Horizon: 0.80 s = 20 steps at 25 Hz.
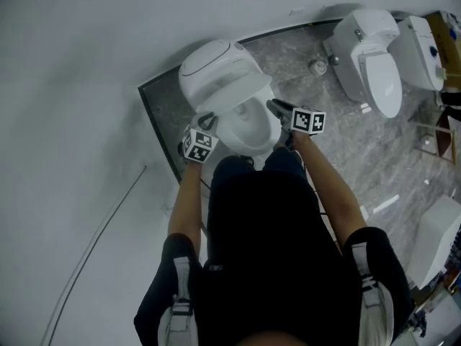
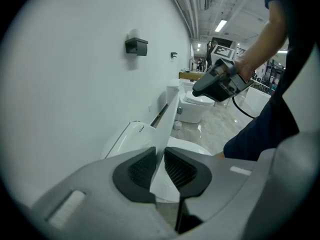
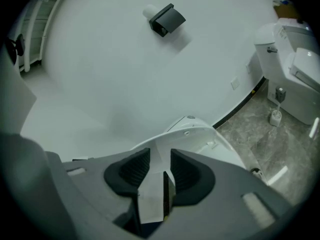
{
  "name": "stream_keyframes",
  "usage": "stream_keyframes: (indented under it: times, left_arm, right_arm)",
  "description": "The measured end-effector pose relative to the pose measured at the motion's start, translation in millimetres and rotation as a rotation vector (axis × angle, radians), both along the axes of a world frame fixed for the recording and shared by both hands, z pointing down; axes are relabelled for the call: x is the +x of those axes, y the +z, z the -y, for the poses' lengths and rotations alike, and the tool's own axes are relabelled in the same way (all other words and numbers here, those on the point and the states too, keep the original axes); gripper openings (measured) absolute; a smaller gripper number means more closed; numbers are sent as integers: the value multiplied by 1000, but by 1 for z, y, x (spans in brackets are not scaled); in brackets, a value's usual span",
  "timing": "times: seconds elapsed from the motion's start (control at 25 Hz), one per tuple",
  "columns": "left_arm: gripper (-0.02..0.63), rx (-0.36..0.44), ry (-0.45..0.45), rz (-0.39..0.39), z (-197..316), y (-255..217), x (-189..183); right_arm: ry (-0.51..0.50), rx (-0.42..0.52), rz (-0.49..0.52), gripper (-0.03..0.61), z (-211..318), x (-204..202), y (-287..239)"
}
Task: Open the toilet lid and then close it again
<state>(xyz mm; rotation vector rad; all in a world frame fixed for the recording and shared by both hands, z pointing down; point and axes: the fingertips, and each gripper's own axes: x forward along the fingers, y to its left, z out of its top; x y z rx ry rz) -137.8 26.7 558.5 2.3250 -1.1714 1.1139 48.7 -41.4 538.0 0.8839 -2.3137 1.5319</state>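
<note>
Head view shows the glossy white plastic toilet lid [image 1: 216,74] partly raised, with the left gripper [image 1: 207,120] and right gripper [image 1: 276,107] each pinching one side edge between their jaws.

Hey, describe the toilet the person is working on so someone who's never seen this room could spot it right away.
Find the white wall where it meets the grey stone floor. The toilet stands against it, directly before the person. Unlike the other toilets further right, its lid is tilted up, with the left claw and right claw pinching its edges.
</note>
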Motion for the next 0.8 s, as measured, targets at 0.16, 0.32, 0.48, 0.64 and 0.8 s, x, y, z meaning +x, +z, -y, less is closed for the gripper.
stream_keyframes:
  times: [0.16, 0.32, 0.48, 0.64, 0.8]
  left_arm:
    - [60, 8, -19, -5, 12, -4, -10]
    - [57, 16, -26, -12, 24, -2, -18]
    - [55, 21, -44, -23, 40, -4, -27]
    - [52, 18, -72, -26, 57, -7, -40]
    - [49, 19, -85, -14, 73, -8, -53]
  right_arm:
    - [-27, 16, -11, 132, -3, 5, -1]
    - [-26, 13, -39, 132, -7, 22, 7]
    - [-4, 1, -69, 132, -12, 48, 16]
    - [32, -10, -96, 132, -17, 74, 20]
    - [55, -18, -116, 132, -23, 91, 22]
